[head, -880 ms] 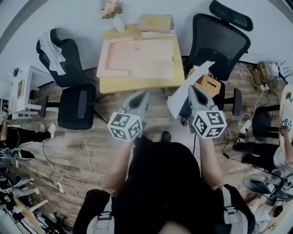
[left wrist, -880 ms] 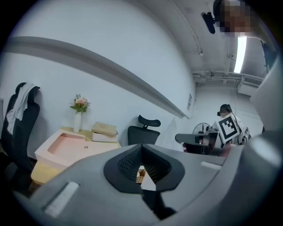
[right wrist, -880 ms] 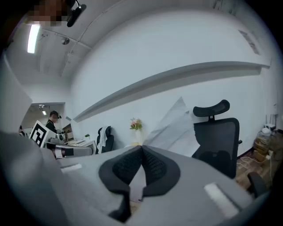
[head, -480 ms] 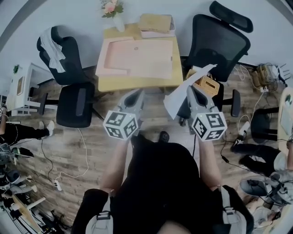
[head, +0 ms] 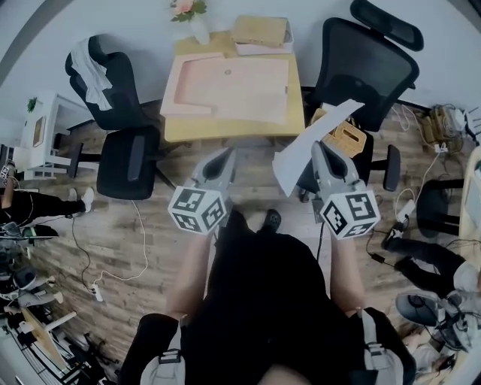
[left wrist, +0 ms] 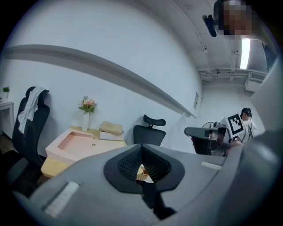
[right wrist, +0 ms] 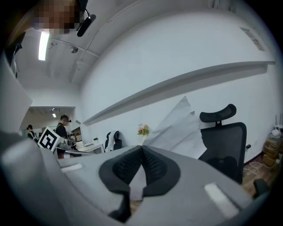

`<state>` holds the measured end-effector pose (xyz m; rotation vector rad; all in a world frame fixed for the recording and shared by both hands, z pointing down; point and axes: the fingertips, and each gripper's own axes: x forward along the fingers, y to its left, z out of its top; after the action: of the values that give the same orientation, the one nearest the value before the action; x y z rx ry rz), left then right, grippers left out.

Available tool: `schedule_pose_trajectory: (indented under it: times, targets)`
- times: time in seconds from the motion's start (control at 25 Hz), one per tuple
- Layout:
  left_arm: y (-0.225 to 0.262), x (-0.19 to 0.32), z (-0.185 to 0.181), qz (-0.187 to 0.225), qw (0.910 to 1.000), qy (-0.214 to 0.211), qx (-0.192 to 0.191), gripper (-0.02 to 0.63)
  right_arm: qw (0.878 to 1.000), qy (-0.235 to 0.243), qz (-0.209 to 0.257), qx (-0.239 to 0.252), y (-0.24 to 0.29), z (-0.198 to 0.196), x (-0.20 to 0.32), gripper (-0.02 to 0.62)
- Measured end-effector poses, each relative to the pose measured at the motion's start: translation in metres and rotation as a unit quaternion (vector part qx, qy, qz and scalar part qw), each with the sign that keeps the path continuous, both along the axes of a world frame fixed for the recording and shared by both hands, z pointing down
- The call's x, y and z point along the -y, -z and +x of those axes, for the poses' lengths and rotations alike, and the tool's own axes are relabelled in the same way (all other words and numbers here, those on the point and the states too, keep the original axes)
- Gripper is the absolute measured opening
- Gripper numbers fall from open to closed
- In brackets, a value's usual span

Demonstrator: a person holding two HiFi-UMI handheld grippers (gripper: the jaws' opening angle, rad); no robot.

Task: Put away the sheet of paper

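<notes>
Clamping the sheet of paper (head: 294,160) by its lower part, the right tongs (head: 319,148) hold it up in the air off the near right corner of the worktop (head: 225,129), in front of a black chair (head: 370,64). The right gripper view shows the pads shut tight on the paper (right wrist: 177,128), which rises slanting above the tongs (right wrist: 141,148) and covers part of that chair (right wrist: 224,142). The head view alone shows the worktop from above. A pink tray (head: 229,86) covers most of it, a vase of flowers (head: 197,21) stands at the far left corner, and a flat box (head: 260,31) lies at the far right corner. A second black chair (head: 113,98), with a pale cloth over its back, stands off the left edge.

The left tongs (head: 226,155) hang near the near edge, apart from the paper. The left gripper view shows their tips (left wrist: 141,146) pressed together with nothing between them, the tray (left wrist: 75,145) beyond them, and the right tongs' marker cube (left wrist: 235,125) far to the side.
</notes>
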<state>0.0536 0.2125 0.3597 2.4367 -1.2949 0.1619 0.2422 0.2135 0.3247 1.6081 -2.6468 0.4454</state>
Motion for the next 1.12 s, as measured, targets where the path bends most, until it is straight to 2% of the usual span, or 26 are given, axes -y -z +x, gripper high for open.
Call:
schedule_pose_trajectory:
  times: [0.2,0.4,0.68,1.12]
  targets:
    - [-0.017,-0.011,-0.017,-0.025,0.9996,0.008,0.013,0.009,1.000,0.005,-0.015,0.013,-0.016,-0.012,0.009,0.003]
    - [-0.030,0.000,-0.032,-0.041,0.9990,0.008,0.015,0.009,0.999,-0.005,-0.028,0.017,-0.025,-0.020,0.027,0.003]
    - [-0.035,0.053,-0.050,-0.041,0.9992,0.000,-0.003,0.009,0.999,-0.010,-0.045,0.006,-0.035,-0.045,0.080,0.003]
    - [-0.027,0.147,-0.124,-0.028,0.9994,0.006,-0.022,0.009,0.998,-0.005,-0.053,-0.025,-0.025,-0.115,0.172,0.003]
